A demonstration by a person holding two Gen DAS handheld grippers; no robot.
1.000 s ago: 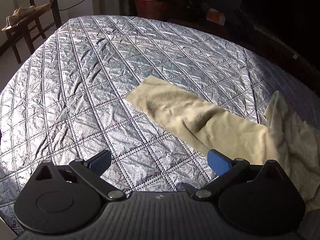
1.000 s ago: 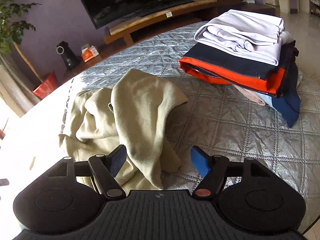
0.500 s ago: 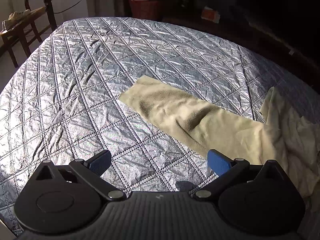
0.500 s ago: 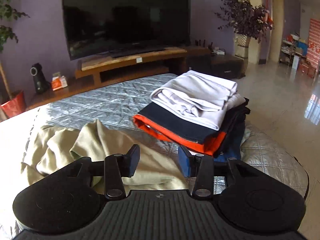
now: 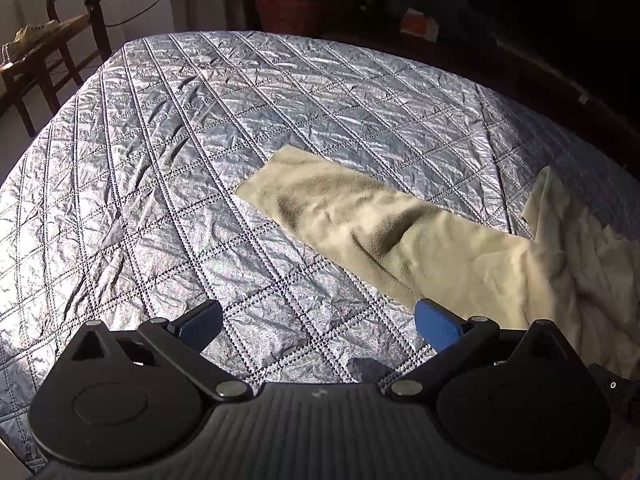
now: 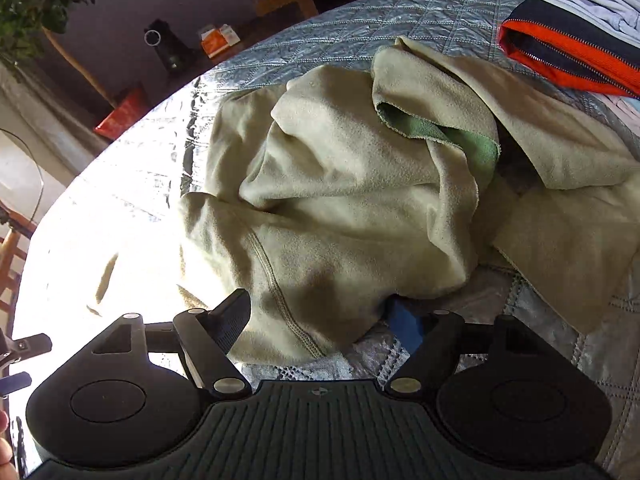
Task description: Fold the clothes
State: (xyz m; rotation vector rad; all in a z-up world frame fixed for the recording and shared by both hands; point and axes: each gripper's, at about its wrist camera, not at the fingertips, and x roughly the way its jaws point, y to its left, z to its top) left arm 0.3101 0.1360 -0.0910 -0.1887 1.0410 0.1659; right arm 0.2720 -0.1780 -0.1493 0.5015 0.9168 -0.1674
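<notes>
Fleece not yet folded, pile waiting at the bed's far right.

Beige fleece [image 6: 340, 200] lies bunched mid-bed, one sleeve [image 5: 360, 224] laid out flat; folded stack [image 6: 580, 28] looks done. Left hand-held gripper [image 5: 318, 322] wide and empty; right hand-held gripper [image 6: 324, 316] wide, straddling the hem.

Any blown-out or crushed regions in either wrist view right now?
Right wrist: sunlight clips the quilted cover to white left of the beige fleece, stitching lost. Left wrist: quilt well lit with glare on its sheen, the room beyond nearly black. Both: fisheye bends the bed edge.
</notes>
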